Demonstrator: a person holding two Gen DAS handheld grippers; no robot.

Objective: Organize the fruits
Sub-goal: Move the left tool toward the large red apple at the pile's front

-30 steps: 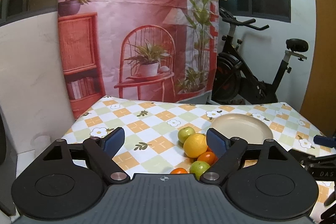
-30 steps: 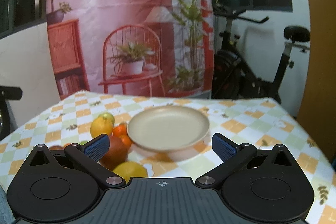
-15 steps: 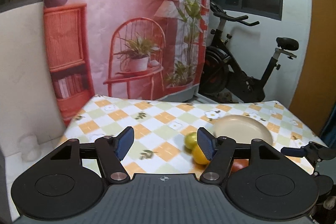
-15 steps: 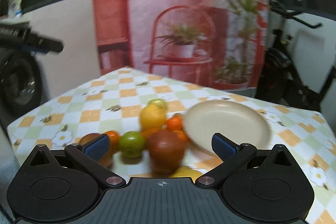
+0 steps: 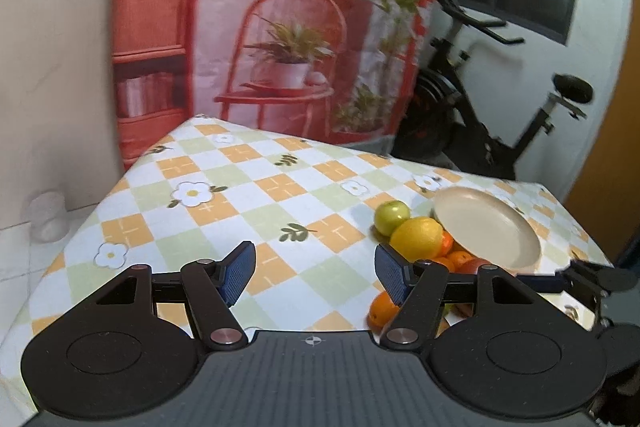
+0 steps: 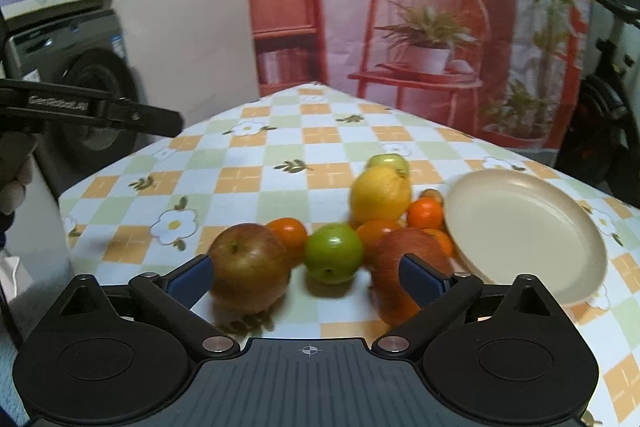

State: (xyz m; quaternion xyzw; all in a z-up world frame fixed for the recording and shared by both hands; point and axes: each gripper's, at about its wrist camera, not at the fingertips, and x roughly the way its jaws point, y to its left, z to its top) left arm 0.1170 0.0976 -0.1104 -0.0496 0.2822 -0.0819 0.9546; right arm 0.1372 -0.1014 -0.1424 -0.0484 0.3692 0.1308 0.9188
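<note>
A pile of fruit lies on the checked tablecloth beside an empty beige plate [image 6: 524, 231]. In the right wrist view I see a red-brown apple [image 6: 250, 267], a green apple [image 6: 334, 253], another red apple [image 6: 408, 259], a lemon [image 6: 380, 193], several oranges [image 6: 426, 213] and a far green fruit [image 6: 388, 161]. My right gripper [image 6: 304, 277] is open, low over the table, its fingers either side of the near fruits. My left gripper [image 5: 312, 269] is open and empty, left of the lemon [image 5: 416, 237], green fruit [image 5: 392, 217] and plate [image 5: 486, 225].
The table's left edge [image 6: 120, 163] drops off near a washing machine [image 6: 80, 75]. An exercise bike [image 5: 500, 115] stands behind the table at the right. A pink printed backdrop [image 5: 288, 27] hangs behind. The right gripper's tip [image 5: 580, 275] shows in the left wrist view.
My right gripper has swung left and moved down towards the fruit pile, which now lies between its fingers. My left gripper has shifted left and tilted, staying open.
</note>
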